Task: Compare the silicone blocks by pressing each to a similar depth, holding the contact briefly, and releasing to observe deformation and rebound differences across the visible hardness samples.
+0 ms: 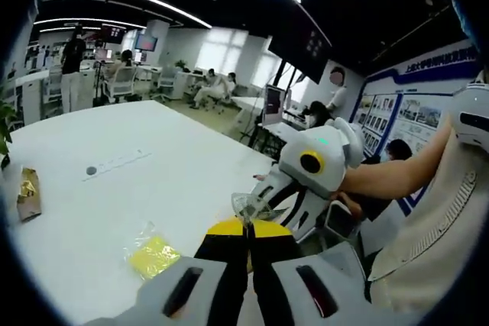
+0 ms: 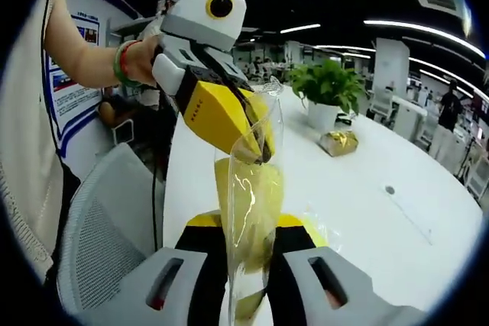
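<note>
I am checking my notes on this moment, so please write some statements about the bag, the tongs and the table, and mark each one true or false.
1. Both tongs grip one clear plastic bag with a yellow piece inside. True: the left tongs hold its upper part and the right tongs its lower part.
2. The bag lies flat on the white table. False: it is held up in the air between the tongs.
3. A potted green plant stands on the table. True.
4. A second yellow packet lies on the table. True.
5. The right tongs are wide open. False: they are shut on the bag.
</note>
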Action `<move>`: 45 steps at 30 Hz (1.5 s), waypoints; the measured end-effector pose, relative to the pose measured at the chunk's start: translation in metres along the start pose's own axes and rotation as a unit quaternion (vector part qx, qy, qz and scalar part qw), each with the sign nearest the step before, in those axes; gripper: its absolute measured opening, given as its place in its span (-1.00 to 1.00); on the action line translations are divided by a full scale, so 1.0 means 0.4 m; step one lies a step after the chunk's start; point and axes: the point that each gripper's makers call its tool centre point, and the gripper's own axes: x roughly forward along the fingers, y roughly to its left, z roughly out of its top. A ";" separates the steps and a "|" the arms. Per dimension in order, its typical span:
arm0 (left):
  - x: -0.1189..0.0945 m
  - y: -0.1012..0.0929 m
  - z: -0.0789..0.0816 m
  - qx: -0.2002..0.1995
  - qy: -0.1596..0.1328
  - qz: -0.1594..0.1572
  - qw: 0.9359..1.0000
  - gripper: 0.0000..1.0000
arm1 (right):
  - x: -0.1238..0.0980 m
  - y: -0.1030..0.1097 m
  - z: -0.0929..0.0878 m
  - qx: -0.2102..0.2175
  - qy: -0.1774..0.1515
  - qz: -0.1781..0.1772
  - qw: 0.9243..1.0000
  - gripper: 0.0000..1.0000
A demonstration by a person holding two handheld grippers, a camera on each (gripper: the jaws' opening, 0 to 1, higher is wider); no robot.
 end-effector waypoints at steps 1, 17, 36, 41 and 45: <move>0.001 0.000 -0.002 0.000 0.001 0.000 1.000 -1.00 | 0.000 0.002 -0.002 0.004 0.002 0.002 1.000 -0.76; 0.014 -0.008 -0.012 -0.012 0.010 0.002 1.000 -1.00 | -0.006 0.001 -0.016 -0.023 0.000 0.000 1.000 -0.76; 0.017 -0.019 -0.030 -0.025 0.019 0.004 0.999 -1.00 | -0.008 0.025 -0.029 0.001 0.006 0.019 1.000 -0.65; 0.016 -0.022 -0.033 -0.032 0.018 0.003 0.999 -1.00 | -0.007 0.028 -0.031 0.002 0.003 0.020 1.000 -0.62; 0.016 -0.024 -0.038 -0.040 0.019 0.001 0.999 -1.00 | -0.008 0.035 -0.036 0.017 0.011 0.028 0.999 -0.59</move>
